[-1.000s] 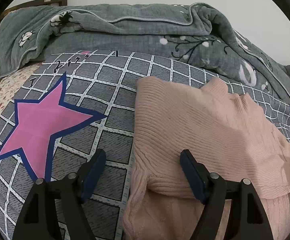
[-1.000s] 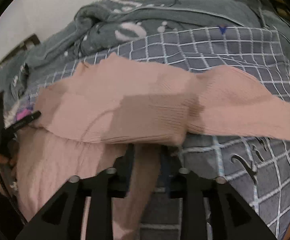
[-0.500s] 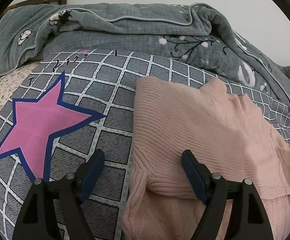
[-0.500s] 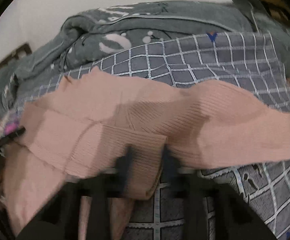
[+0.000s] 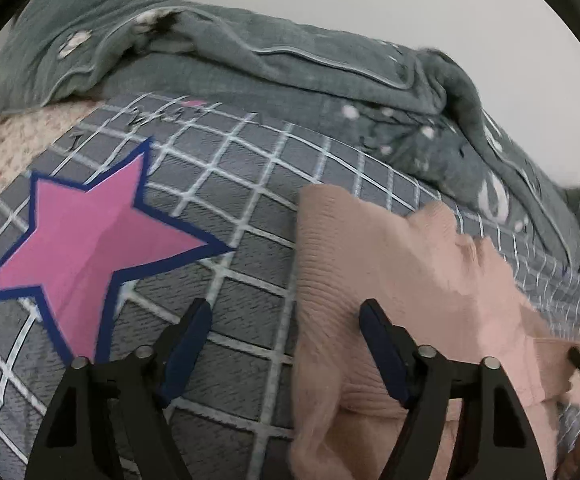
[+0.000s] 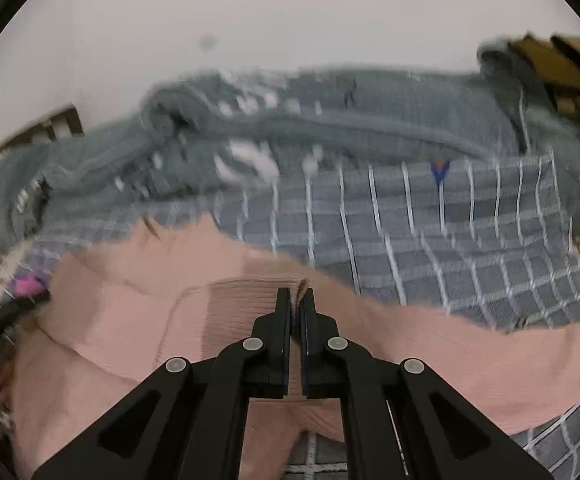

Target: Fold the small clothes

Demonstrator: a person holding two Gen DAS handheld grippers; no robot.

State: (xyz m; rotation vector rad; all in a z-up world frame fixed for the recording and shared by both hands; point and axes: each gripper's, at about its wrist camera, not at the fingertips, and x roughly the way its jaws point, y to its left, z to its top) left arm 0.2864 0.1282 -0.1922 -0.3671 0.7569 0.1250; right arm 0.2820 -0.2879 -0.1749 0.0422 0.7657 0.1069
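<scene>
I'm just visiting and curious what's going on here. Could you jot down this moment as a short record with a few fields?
Setting: a bed with a grey checked cover bearing a pink star
Behind: rumpled grey-green quilt
Garment: pink knit sweater, partly folded
Right gripper: shut on a ribbed edge of the sweater
Left gripper: jaws apart and just narrowing, straddling the sweater's side edge, pads not pressing it
Person: not clearly visible
</scene>
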